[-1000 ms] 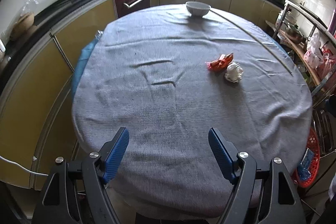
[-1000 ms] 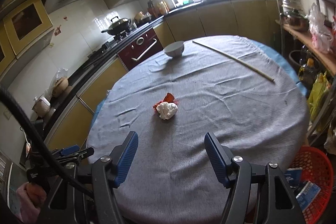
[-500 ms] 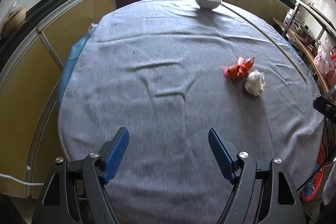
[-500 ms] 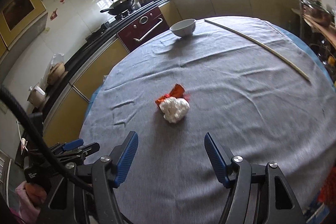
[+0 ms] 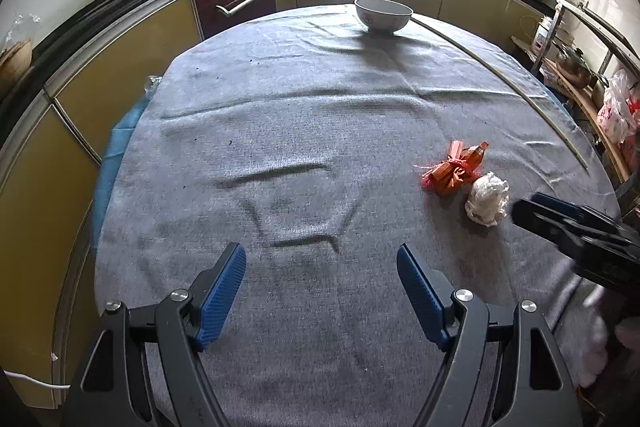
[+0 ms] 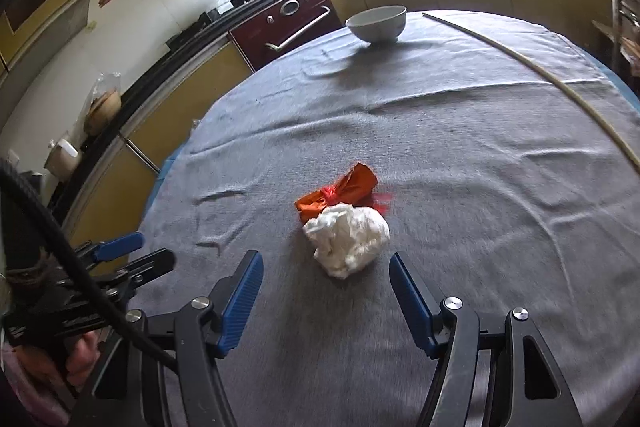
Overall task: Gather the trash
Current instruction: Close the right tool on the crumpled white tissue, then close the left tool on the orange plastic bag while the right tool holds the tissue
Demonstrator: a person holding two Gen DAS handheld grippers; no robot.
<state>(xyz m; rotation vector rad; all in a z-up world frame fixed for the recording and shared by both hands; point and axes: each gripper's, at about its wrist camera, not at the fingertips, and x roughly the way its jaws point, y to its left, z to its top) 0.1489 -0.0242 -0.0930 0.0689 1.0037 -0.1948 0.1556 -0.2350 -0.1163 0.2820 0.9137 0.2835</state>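
Just ahead of right tool (image 6: 326, 291), tissue wad (image 6: 348, 241)

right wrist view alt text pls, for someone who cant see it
A crumpled white paper ball lies on a grey tablecloth just ahead of the open right tongs, touching an orange-red wrapper behind it. A white bowl stands at the far edge.

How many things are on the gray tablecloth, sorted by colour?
White: 2, the crumpled white paper ball and the white bowl.
Orange-red: 1, the orange-red wrapper.
Pale tan: 1, the long thin stick.
Total: 4
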